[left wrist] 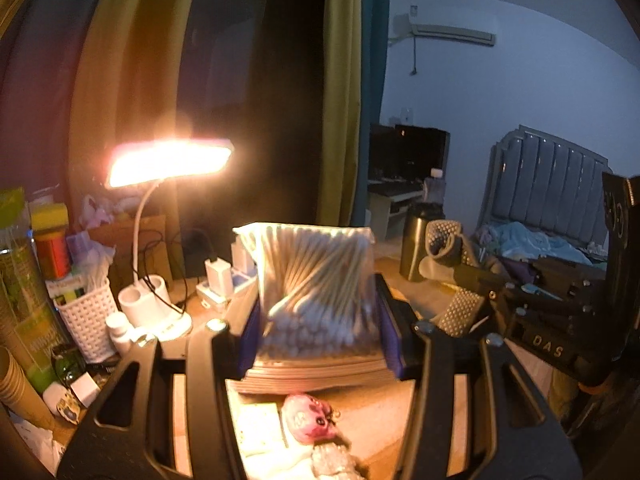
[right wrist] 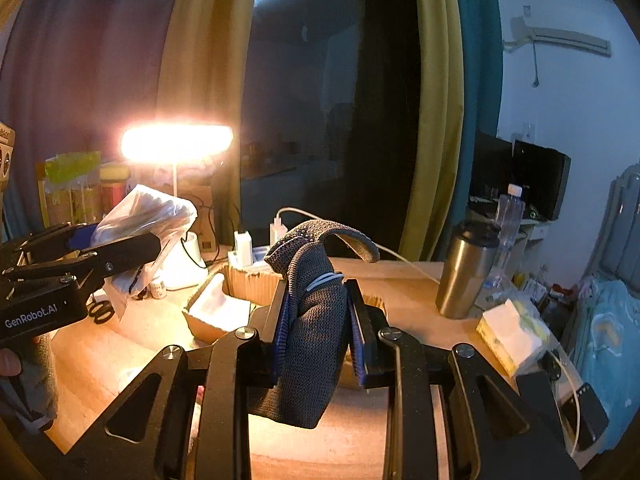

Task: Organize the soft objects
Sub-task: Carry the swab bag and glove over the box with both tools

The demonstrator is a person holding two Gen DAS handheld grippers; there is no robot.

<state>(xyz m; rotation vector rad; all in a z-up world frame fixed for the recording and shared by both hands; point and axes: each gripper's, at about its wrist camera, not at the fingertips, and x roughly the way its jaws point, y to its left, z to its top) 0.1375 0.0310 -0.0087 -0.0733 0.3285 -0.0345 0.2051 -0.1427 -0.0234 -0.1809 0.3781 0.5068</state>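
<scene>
Holding bagged cotton swabs [left wrist: 316,292], left gripper [left wrist: 320,320]

A lit desk lamp [left wrist: 168,164] glows at the far left of the wooden bench [right wrist: 404,280]. Olive curtains [left wrist: 340,92] frame a dark window [right wrist: 304,92]. Far right, an air conditioner [left wrist: 454,32] hangs on the pale wall above a bed [left wrist: 536,240].

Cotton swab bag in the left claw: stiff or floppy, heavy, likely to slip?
The cotton swab bag probably holds semi-stiff: the packed sticks stand it upright between the left claw pads. Likely light for its size, being thin sticks and cotton tips. The glossy plastic looks slippery, and its loose top crumples in the right wrist view, so it may slide if the squeeze eases.
</scene>
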